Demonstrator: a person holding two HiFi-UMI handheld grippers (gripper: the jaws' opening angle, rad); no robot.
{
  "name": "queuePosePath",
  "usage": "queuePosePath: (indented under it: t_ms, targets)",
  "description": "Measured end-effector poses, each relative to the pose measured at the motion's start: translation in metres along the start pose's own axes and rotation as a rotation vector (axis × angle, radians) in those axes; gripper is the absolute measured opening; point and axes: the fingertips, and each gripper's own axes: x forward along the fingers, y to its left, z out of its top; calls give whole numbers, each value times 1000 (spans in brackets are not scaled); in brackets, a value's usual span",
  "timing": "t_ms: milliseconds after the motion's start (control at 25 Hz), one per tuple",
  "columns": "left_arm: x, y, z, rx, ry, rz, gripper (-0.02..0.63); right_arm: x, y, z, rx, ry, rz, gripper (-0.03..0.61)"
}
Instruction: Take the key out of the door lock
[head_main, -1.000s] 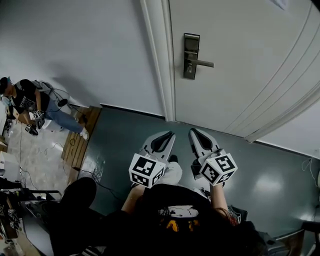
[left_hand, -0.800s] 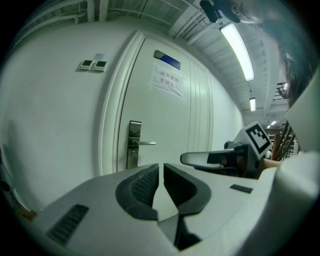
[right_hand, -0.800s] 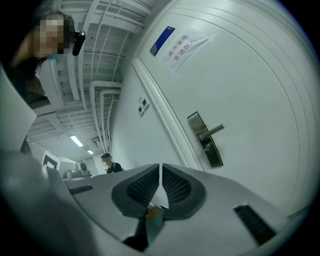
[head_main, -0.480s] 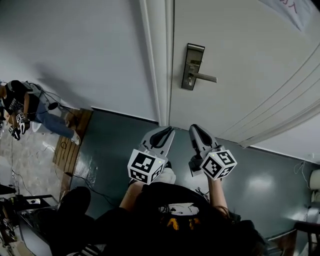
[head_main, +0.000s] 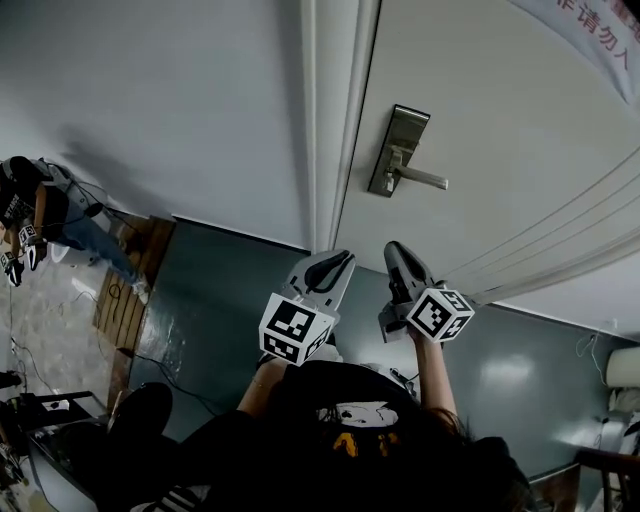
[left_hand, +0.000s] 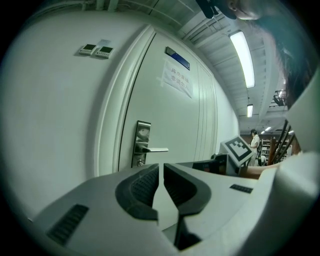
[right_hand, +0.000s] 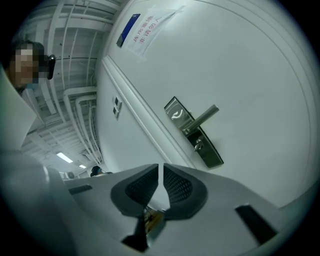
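The step in hand looks like the approach. The key (right_hand: 198, 145) sits in the keyhole at the lower end of the lock plate (right_hand: 194, 132), just under the lever handle (right_hand: 205, 117) on the white door (head_main: 500, 150). Both tools are well short of it.

The right tool (head_main: 393, 247) points roughly level at the door. Its jaws are almost together, with only a thin slit between the pads and nothing in it. The left tool (head_main: 345, 257) is beside it, equally closed and empty.

The right tool is probably the better choice, since the lock lies nearer its line. Its jaws would have to part before arrival, wide enough to pass either side of the key's head. It should come in from below the lever so that the handle does not block the way.

The pads should close flat on the broad faces of the key head. The pull should then go straight out along the key's axis, because any tilt is likely to jam it. If the key sits turned, it may first need rotating back. The left tool could steady the door.
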Motion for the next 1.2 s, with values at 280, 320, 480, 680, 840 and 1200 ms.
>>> queuePosePath:
  t_ms: [280, 320, 480, 680, 840, 1200]
  targets:
    - [9, 14, 0, -5, 9, -15, 34, 36, -27, 6, 32, 10, -25, 64]
    - [10, 15, 0, -7, 11, -15, 34, 40, -30, 8, 34, 11, -31, 70]
    - [12, 20, -5, -12, 22, -9, 34, 56, -47, 13, 88, -3, -51, 92]
    - [17, 23, -3, -12, 25, 3, 34, 72, -72, 20, 230, -50, -61, 121]
    - [20, 22, 0, -16, 23, 18, 34, 88, -92, 28, 335, -94, -58, 147]
    - [26, 24, 14, -9, -1, 73, 34, 124, -117, 33, 475, -131, -58, 153]
